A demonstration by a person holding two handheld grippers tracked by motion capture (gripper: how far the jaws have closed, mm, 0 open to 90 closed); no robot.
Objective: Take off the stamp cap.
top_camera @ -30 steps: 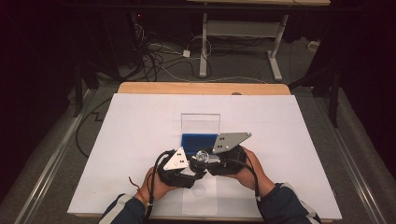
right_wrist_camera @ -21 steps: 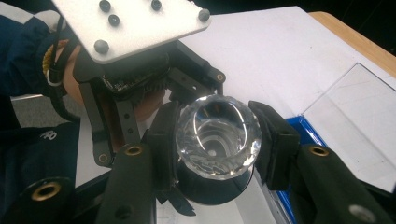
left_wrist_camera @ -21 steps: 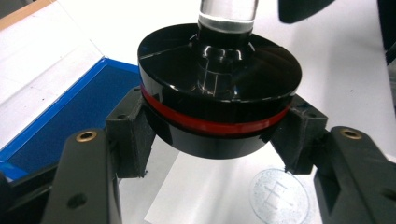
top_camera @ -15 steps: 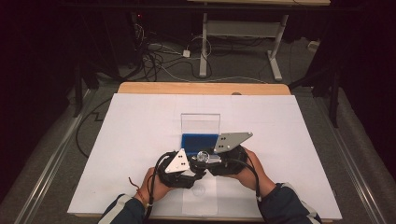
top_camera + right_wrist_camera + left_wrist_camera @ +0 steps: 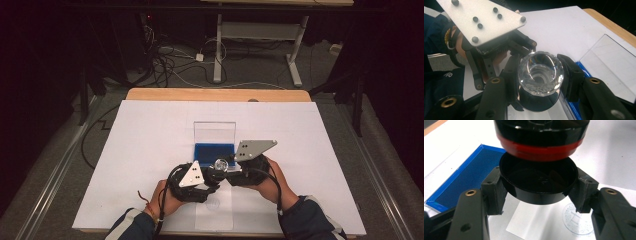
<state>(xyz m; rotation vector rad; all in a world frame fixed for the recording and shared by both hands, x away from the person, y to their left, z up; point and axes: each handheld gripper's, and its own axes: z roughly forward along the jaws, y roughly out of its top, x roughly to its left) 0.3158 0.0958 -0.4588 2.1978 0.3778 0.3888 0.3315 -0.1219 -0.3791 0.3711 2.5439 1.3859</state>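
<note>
Holding the stamp between both tools, you have it just above the table, in front of the open blue ink pad case and over a slip of paper that already carries a round blue print.

Your right hand-held gripper is clenched on the stamp's faceted clear handle. That part looks like glass or hard acrylic, so judge it stiff, smooth and slippery, and liable to chip if knocked; the facets give the pads only narrow flats to bear on. Keep the pads square on opposite sides, at the widest band of the handle, and do not twist hard against them.

Your left hand-held gripper has just been closing, and its jaws now grip the round black cap under the stamp's black and red body. The cap looks like thin, light, glossy plastic, rigid enough to take a squeeze across its rim without buckling, but slick. Hold it across the full diameter, as you do now, low on the wall rather than at the lip.

Both pieces seem light; the likely trouble is slipping, not weight. The ink face, hidden by the cap, will smear whatever it touches.
</note>
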